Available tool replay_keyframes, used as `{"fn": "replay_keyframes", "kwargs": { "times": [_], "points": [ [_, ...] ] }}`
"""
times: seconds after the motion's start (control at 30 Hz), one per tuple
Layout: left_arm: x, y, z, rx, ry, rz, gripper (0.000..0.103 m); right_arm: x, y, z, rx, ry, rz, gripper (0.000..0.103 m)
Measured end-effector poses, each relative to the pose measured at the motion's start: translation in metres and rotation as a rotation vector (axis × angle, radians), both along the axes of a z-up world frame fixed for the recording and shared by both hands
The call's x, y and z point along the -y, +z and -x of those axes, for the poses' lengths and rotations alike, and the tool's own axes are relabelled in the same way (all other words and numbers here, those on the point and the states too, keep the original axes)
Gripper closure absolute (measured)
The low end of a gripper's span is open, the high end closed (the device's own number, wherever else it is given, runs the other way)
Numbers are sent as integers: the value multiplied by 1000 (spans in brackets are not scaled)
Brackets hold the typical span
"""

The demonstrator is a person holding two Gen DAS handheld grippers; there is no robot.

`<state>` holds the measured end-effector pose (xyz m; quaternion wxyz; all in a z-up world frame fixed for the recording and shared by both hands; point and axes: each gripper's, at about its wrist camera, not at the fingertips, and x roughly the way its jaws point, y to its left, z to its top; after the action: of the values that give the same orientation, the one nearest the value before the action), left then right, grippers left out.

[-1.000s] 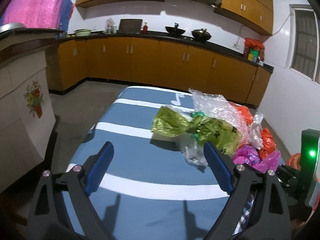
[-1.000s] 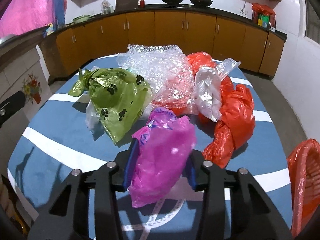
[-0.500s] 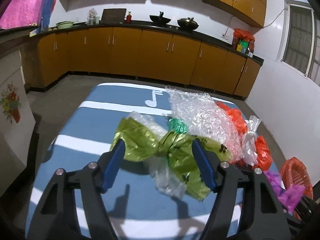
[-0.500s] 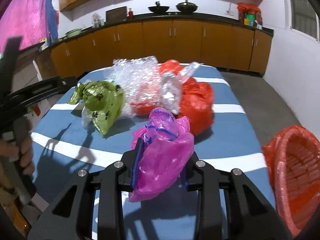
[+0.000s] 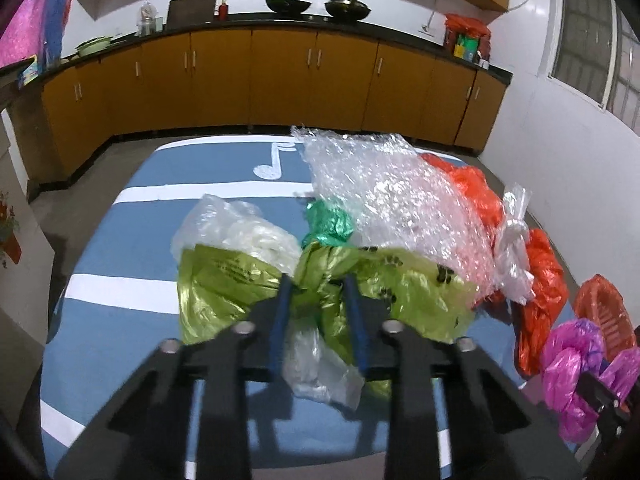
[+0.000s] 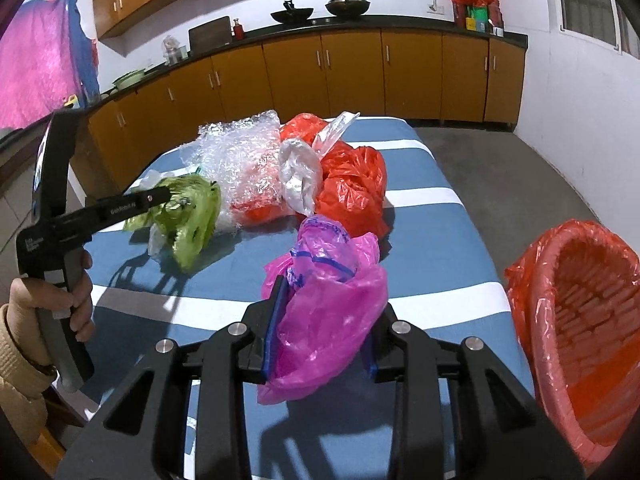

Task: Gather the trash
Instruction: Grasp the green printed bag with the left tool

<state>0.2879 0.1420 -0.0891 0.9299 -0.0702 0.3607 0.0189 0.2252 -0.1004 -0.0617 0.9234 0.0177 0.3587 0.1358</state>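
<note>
A lime-green plastic bag [image 5: 224, 280] with paw prints lies on the blue striped table [image 5: 140, 240]. My left gripper [image 5: 316, 284] has its jaws closing on the bag's twisted middle, and the pads pinch the plastic. From the right wrist view, the left gripper [image 6: 168, 194] reaches into the green bag [image 6: 196, 216]. My right gripper [image 6: 330, 296] is shut on a pink plastic bag [image 6: 344, 264], held just above the table. The pink bag [image 5: 568, 356] also shows at the right edge of the left wrist view.
Bubble wrap [image 5: 392, 200], orange bags [image 5: 540, 280], a dark green bag [image 5: 328, 224] and clear bags [image 5: 232, 228] are heaped on the table. A red-lined basket [image 6: 592, 312] stands off the table's right side. A person's hand [image 6: 76, 300] grips the left tool. Kitchen cabinets line the far wall.
My left gripper moved forward over the green bag and its jaws narrowed from wide open to pinching it. My right gripper carried the pink bag rightward, bringing the red basket into view.
</note>
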Motion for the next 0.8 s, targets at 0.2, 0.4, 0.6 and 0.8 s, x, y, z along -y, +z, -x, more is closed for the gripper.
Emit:
{"fn": "replay_keyframes", "kwargs": {
  "times": [0.2,0.4,0.6,0.8],
  "points": [
    [-2,0,8,22,-7,7,89,1,5,3,7,1,-15,70],
    [-5,17,25,59,-6,37,89,5,16,11,31,1,-32,70],
    [1,39,48,106,-30,42,89,13,28,20,66,-8,-34,70],
    [15,53,67,133,-61,56,89,34,36,27,91,-59,-36,70]
  ]
}}
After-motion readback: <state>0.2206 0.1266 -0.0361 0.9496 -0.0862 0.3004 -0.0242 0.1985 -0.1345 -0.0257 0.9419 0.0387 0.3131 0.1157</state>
